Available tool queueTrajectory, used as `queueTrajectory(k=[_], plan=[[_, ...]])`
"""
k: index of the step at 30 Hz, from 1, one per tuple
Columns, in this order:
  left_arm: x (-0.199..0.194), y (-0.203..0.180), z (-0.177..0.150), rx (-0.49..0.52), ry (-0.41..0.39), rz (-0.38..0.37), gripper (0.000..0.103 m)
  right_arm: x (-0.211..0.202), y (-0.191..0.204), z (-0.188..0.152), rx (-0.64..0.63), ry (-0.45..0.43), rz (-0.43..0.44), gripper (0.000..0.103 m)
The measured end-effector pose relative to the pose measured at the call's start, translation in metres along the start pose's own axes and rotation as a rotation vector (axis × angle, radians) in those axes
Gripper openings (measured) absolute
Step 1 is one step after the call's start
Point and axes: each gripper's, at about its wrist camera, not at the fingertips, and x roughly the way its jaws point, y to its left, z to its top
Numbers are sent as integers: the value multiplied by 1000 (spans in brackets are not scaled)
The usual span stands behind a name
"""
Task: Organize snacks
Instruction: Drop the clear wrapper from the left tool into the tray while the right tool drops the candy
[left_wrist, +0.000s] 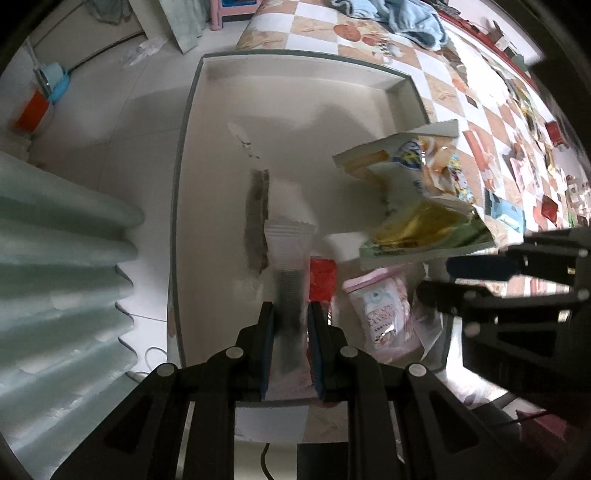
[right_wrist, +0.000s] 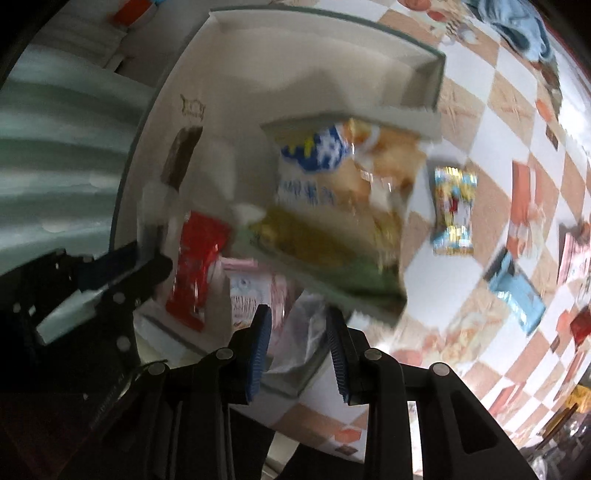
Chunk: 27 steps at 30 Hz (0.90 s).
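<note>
My left gripper (left_wrist: 291, 325) is shut on a white snack packet (left_wrist: 286, 254) printed with a dark bar, hanging over the white box (left_wrist: 295, 110). A red packet (left_wrist: 323, 280) and a pink packet (left_wrist: 384, 314) lie inside the box at its near end. My right gripper (left_wrist: 436, 276) comes in from the right, shut on the edge of a large yellow, white and green snack bag (left_wrist: 417, 195) held in the air above the box's right side. The right wrist view shows the right gripper (right_wrist: 298, 332), the bag (right_wrist: 332, 206), the box (right_wrist: 295, 74), the red packet (right_wrist: 195, 266) and the left gripper (right_wrist: 144, 273).
Right of the box, a checkered orange-and-white cloth (right_wrist: 491, 110) carries several loose snack packets, among them a blue-and-gold one (right_wrist: 454, 210) and a light blue one (right_wrist: 517, 291). A pale green ribbed sheet (left_wrist: 55, 277) lies left of the box. An orange-and-white container (left_wrist: 33, 110) stands on the floor.
</note>
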Motion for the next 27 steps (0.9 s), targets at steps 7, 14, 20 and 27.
queueTrajectory(k=[7,14,20,27], plan=[[6,11,9,-20,1,5,20,6,-4,41,31,-7,-21,34],[-3,9,13,-14,-42,22,68,-4,-19,72,93,-40,15,71],[-13,3,15,-8,-88,49,83,-24,-37,59,93,-73,-2,96],[-17,-10,14,15,-96,43,83,-36,-83,11,202,-71,6,102]])
